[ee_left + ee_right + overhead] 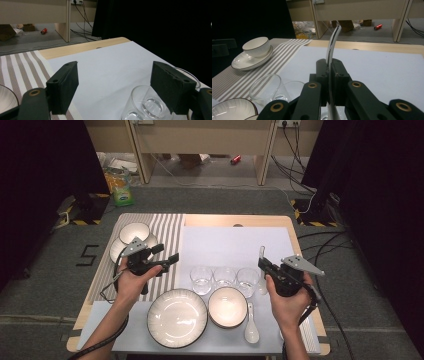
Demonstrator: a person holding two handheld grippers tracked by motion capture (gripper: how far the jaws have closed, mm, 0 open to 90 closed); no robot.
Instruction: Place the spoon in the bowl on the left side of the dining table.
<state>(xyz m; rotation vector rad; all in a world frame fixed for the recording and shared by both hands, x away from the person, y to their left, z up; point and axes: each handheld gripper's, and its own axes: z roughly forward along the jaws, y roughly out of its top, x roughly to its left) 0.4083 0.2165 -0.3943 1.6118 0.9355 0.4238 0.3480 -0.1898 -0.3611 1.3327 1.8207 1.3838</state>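
High view: your right claw (263, 262) is clamped narrow on a thin white curved piece, most likely a ceramic spoon (261, 252). It stands with one end up, just right of the row of three glasses (224, 276) and above the white mat (235, 245). In the right gripper view the pads pinch the spoon (333, 40) at mid-length and the stem arcs up past the claw (329, 65). I judge the edge-on pinch is there to stop the glazed piece twisting out. The lower end is hidden, so I can't tell if it touches the desk (210, 220).

Your left claw (167, 260) is wide and holds nothing. It hangs over the striped mat (167, 227) and aims right, toward the glasses. In the left gripper view one glass (142, 105) sits low between the spread jaws, untouched, so the claw looks staged to steady or take it.

The layout reads as a place setting:
- The big plate (177, 317) and small bowl (227, 306) are on the near edge.
- A second spoon (251, 327) lies flat just right of that bowl.
- The glasses are lined up behind them.
- A spare bowl on a saucer (134, 232) is parked far left on the stripes, out of the way.

The spoon you hold probably goes down beside the setting. Keep it clear of the nearest glass (247, 280).
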